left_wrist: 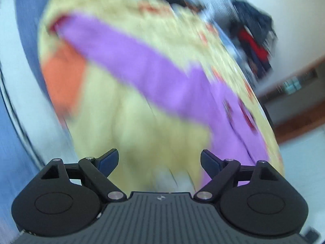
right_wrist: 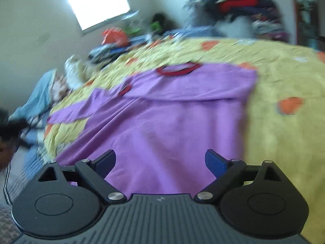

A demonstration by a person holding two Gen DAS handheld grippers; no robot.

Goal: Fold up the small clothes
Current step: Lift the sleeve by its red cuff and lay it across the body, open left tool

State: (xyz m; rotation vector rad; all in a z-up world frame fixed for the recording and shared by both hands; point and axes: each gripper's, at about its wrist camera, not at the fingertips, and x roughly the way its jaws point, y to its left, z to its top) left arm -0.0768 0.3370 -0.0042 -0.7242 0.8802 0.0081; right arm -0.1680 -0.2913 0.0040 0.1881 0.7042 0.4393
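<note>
Both claws — left claw (left_wrist: 159, 158), right claw (right_wrist: 160, 160) — gape wide, holding nothing. Purple shirt (right_wrist: 172, 118) lies on the yellow bedspread (right_wrist: 284, 132), one side folded in — next likely folding the spread sleeve (right_wrist: 71, 111).

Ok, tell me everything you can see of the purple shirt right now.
The purple shirt is a small tee of thin, soft-looking fabric with a red neckband and red sleeve trim. It lies flat on the yellow bedspread, collar away from the right camera. One sleeve is folded in across the chest; the other sticks out sideways. Both views are blurred. Neither the left gripper nor the right gripper holds it; both are open above it.
</note>
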